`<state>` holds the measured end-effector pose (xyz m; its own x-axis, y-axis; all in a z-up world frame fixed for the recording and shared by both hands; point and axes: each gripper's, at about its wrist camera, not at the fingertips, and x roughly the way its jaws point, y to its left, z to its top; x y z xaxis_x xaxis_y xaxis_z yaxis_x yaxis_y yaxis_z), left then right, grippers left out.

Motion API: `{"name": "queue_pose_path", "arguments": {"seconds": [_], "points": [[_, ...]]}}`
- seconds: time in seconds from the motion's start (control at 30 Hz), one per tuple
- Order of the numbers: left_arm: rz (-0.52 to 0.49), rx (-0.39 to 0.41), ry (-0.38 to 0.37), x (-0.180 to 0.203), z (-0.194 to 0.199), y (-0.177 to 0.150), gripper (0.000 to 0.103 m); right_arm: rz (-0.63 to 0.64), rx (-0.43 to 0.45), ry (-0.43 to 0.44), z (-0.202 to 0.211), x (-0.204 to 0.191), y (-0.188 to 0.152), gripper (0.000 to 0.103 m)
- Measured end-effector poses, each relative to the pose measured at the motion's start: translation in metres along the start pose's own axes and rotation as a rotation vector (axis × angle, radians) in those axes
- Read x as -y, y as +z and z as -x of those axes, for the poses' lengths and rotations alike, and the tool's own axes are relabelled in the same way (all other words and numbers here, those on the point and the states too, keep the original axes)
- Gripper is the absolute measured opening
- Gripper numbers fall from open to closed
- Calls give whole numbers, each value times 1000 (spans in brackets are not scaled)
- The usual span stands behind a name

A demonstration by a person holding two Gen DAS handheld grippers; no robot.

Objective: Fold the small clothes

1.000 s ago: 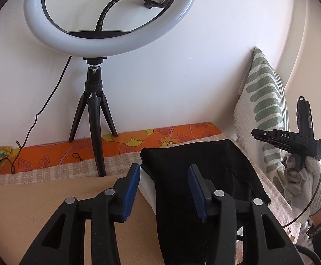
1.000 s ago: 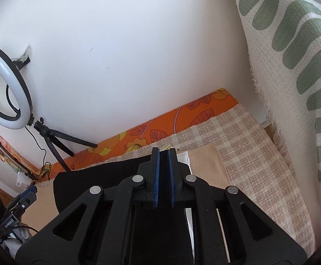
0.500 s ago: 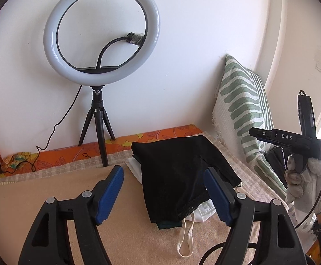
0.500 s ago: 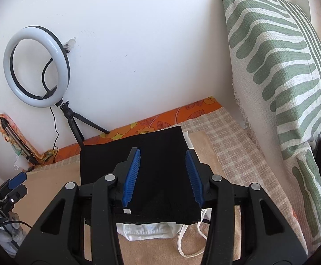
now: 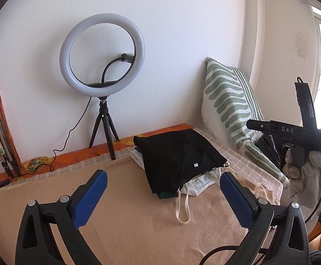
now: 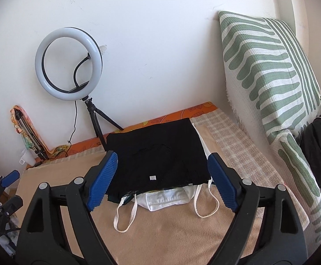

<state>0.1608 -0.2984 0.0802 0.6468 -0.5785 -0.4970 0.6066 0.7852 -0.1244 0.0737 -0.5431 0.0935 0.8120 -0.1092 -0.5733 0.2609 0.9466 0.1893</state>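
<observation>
We see black tongs (image 5: 162, 195) with ribbed blue pads (image 5: 89, 198), silver screws, a "DAS" marking and a grey-white gloved hand (image 5: 302, 172).

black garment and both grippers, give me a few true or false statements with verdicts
1. The black garment lies folded on top of a white garment. True.
2. The right gripper is shut on the black garment. False: its jaws stand wide open, holding nothing.
3. The left gripper is open. True.
4. White straps poke out from under the pile. True.
5. The ring light lies flat on the bed. False: it stands upright on a tripod by the wall.
</observation>
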Motion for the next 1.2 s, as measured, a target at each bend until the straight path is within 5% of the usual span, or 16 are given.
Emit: {"name": "queue_pose_path", "arguments": {"seconds": [0.3,0.7,1.2], "points": [[-43,-29,25,11,24,-32,103,-20,54,-61,36,-25,-46,98],[-65,-65,43,7,29,-71,103,-75,77,-126,29,-53,-105,103],[-86,-115,62,4,16,-93,103,-95,29,-138,2,-55,-128,103]]}}
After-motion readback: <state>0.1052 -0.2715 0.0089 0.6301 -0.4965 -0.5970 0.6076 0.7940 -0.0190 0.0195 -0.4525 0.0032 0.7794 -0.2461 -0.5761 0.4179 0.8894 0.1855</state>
